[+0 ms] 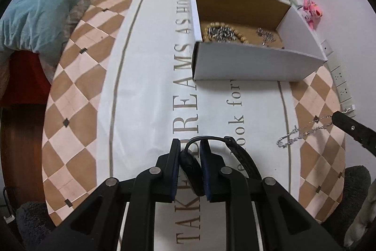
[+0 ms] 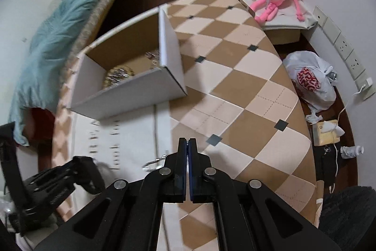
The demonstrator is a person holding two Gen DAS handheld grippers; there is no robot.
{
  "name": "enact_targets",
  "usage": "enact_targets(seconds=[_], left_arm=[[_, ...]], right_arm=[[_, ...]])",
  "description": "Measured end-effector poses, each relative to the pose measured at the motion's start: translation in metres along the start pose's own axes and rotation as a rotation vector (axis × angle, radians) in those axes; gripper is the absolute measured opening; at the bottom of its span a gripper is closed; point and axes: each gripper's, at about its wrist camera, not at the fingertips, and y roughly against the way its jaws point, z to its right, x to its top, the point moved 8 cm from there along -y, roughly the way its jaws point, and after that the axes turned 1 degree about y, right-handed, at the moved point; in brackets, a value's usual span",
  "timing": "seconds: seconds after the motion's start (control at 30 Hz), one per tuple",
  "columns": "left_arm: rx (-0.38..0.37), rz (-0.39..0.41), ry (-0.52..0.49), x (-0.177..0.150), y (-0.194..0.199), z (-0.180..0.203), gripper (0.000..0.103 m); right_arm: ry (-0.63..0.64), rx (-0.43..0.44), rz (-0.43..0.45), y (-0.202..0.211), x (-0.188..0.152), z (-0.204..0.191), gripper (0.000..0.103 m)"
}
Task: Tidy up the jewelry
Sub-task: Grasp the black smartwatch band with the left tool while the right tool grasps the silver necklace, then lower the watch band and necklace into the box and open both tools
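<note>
The right gripper point(image 2: 188, 145) has its fingers pinched on one end of a silver chain point(image 1: 298, 134) — limp, light, likely to snag — which trails down onto the desk point(image 1: 77, 77). The left gripper point(image 1: 188, 152) clamps a black cord point(image 1: 206, 138). The jewelry box point(image 1: 253, 65) lies well ahead.

Left gripper point(image 1: 189, 145): black angular plastic linkage arms; round silver pivot pins at the joints; dark blue pads point(image 1: 204, 168) lining the fingers; triangular cut-outs in the outer arms. Right gripper point(image 2: 188, 141): same black build; silver pins; blue pad edges.
</note>
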Motion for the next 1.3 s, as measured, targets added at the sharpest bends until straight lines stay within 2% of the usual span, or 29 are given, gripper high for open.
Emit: enact_targets(seconds=[0.2, 0.33, 0.6, 0.7, 0.87, 0.93, 1.03, 1.2, 1.27, 1.3], left_arm=[[-0.023, 0.036, 0.002, 0.013, 0.021, -0.004, 0.014], [-0.043, 0.076, -0.003, 0.034, 0.04, -0.002, 0.014], [-0.097, 0.171, -0.041, 0.105, 0.084, 0.016, 0.014], [-0.104, 0.172, -0.054, 0.127, 0.082, 0.019, 0.014], [-0.097, 0.122, -0.075, 0.155, 0.051, 0.024, 0.014], [-0.086, 0.1, -0.085, 0.159, 0.038, 0.024, 0.014], [-0.074, 0.099, -0.081, 0.157, 0.033, 0.02, 0.014], [-0.065, 0.109, -0.054, 0.134, 0.036, 0.008, 0.014], [-0.063, 0.111, -0.044, 0.126, 0.038, 0.006, 0.014], [-0.062, 0.114, -0.041, 0.123, 0.039, 0.006, 0.014]], right_arm=[[0.04, 0.062, 0.039, 0.032, 0.011, -0.026, 0.0], [0.075, 0.098, 0.081, 0.058, 0.031, -0.043, 0.0], [0.149, 0.148, 0.172, 0.107, 0.097, -0.078, 0.0], [0.187, 0.141, 0.182, 0.105, 0.121, -0.091, 0.0], [0.211, 0.118, 0.13, 0.073, 0.142, -0.098, 0.0], [0.211, 0.104, 0.11, 0.059, 0.143, -0.095, 0.0], [0.157, 0.133, 0.074, 0.045, 0.132, -0.082, 0.0], [0.048, 0.166, -0.031, 0.012, 0.085, -0.046, 0.001], [0.056, 0.138, -0.04, 0.002, 0.066, -0.037, 0.002], [0.063, 0.128, -0.042, -0.003, 0.057, -0.034, 0.006]])
